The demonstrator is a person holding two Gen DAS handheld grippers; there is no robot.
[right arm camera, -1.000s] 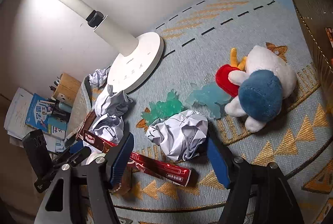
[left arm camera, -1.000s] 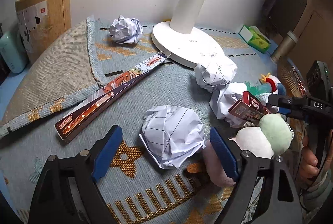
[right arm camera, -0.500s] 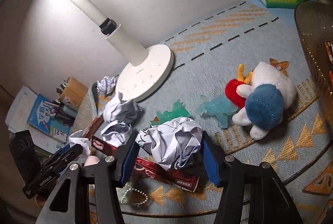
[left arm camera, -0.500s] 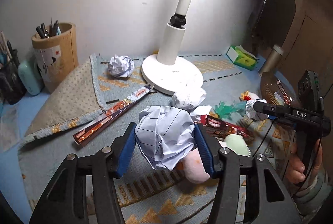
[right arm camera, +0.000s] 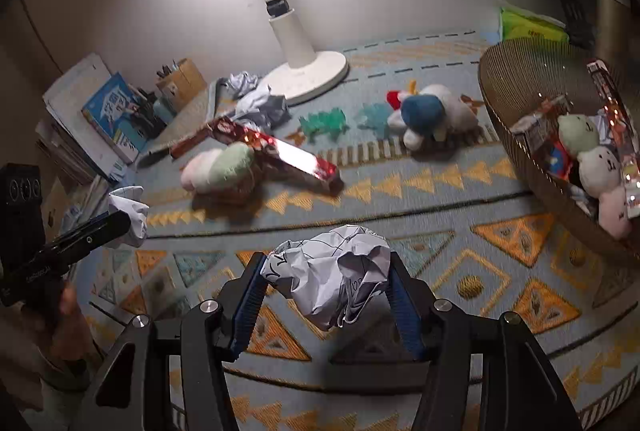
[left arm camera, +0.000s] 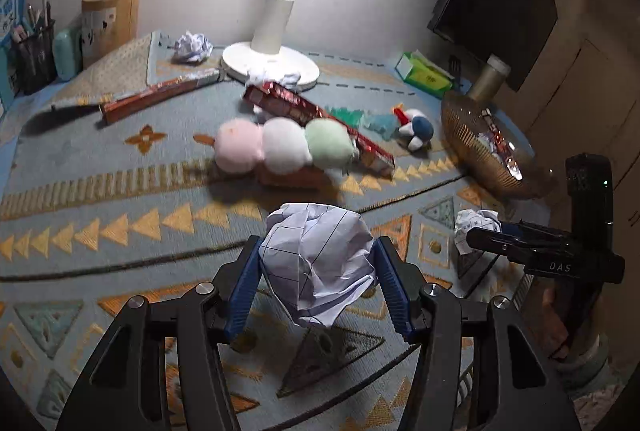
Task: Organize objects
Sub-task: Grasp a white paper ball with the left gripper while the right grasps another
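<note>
We judge the step as carry: both paper wads are lifted, disposal pending. The left gripper [left arm camera: 316, 283] has its jaws pinching a crumpled lined sheet [left arm camera: 316, 263] above the rug, in front of the woven basket [left arm camera: 472, 135]. The right gripper [right arm camera: 326, 291] jaws pinch a second paper ball [right arm camera: 336, 271], left of the basket and nearer us. Next move likely calls for a drop site; none is visible. Only the right view shows the basket's contents, plush toys [right arm camera: 592, 159] and wrappers; only the left shows the pen holder [left arm camera: 110, 19] beyond the lamp base [left arm camera: 272, 63].
</note>
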